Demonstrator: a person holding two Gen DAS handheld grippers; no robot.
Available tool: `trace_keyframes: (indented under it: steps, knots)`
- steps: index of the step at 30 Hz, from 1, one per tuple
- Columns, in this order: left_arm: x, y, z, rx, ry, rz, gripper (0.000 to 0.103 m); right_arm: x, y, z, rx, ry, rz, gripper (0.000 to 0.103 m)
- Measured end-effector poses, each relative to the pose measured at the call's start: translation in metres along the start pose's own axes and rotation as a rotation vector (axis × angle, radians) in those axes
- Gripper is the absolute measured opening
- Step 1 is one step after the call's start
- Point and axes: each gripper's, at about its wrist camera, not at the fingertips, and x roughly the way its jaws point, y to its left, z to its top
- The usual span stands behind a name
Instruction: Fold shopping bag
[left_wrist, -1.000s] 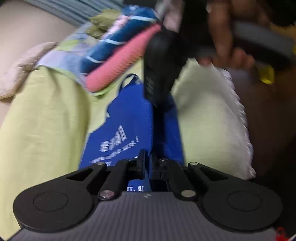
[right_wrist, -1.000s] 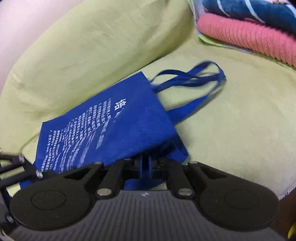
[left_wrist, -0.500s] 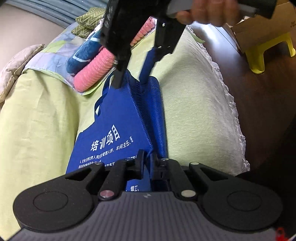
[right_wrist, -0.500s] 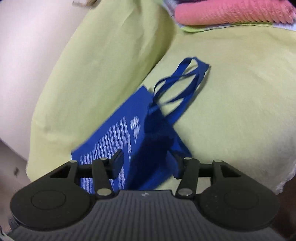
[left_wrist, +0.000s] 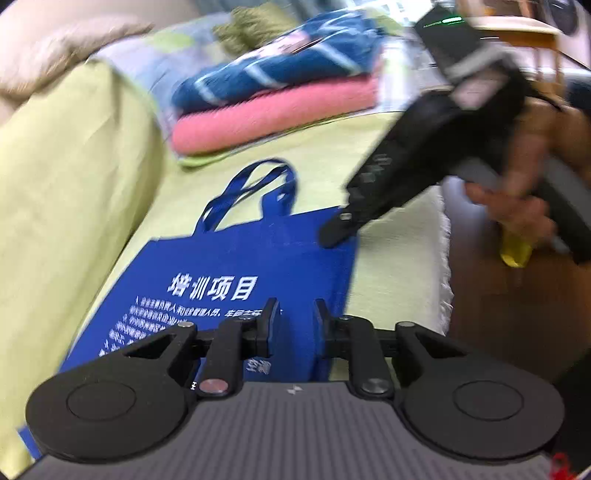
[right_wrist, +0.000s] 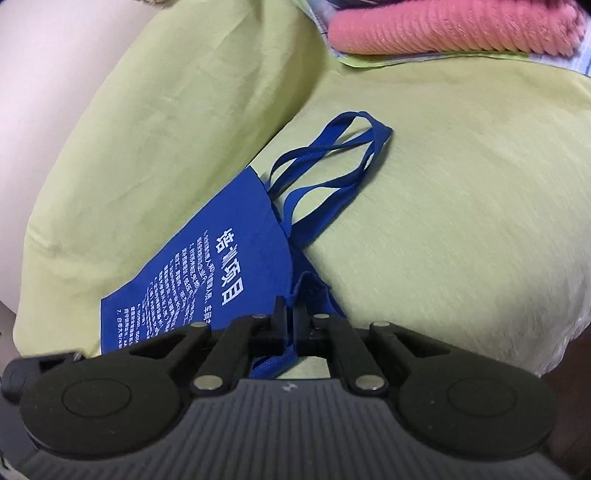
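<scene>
A blue shopping bag (left_wrist: 258, 258) with white print lies flat on a yellow-green cushion, its handles (left_wrist: 255, 192) pointing away. My left gripper (left_wrist: 293, 315) is open over the bag's near edge, fingers apart with blue fabric between them. My right gripper (left_wrist: 332, 236) shows in the left wrist view at the bag's far right corner. In the right wrist view the right gripper (right_wrist: 295, 314) is shut on the bag's (right_wrist: 221, 258) corner edge. The handles (right_wrist: 332, 158) lie loose on the cushion.
A pink towel (left_wrist: 273, 114) and a blue striped one (left_wrist: 280, 74) are stacked at the back of the cushion (left_wrist: 74, 184). The cushion's white fringed edge (left_wrist: 445, 258) drops to a dark wooden floor on the right. A yellow stool (left_wrist: 515, 254) stands there.
The bag was held up folded between both grippers; it now lies spread flat. My left gripper has opened. My right gripper opened, then shut on the bag's corner.
</scene>
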Motion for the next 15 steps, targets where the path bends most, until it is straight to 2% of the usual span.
trace_keyframes:
  steps: [2, 5, 8, 13, 15]
  knots:
    - [0.008, 0.001, 0.001, -0.036, 0.016, -0.015, 0.023, -0.003, 0.001, -0.001, -0.024, -0.003, -0.003, 0.003]
    - [0.019, -0.003, -0.002, -0.032, 0.048, -0.018, 0.022, -0.005, 0.003, -0.003, -0.061, -0.001, -0.013, 0.003]
    - [0.021, -0.006, -0.003, -0.03, 0.057, -0.019, 0.014, -0.003, 0.008, -0.005, -0.113, 0.008, -0.048, 0.004]
    - [0.023, -0.009, -0.005, -0.029, 0.064, -0.022, 0.008, 0.001, 0.021, -0.007, -0.215, 0.025, -0.103, 0.017]
    - [0.023, -0.01, -0.006, -0.029, 0.067, -0.023, 0.004, 0.004, 0.026, -0.008, -0.253, 0.038, -0.117, 0.018]
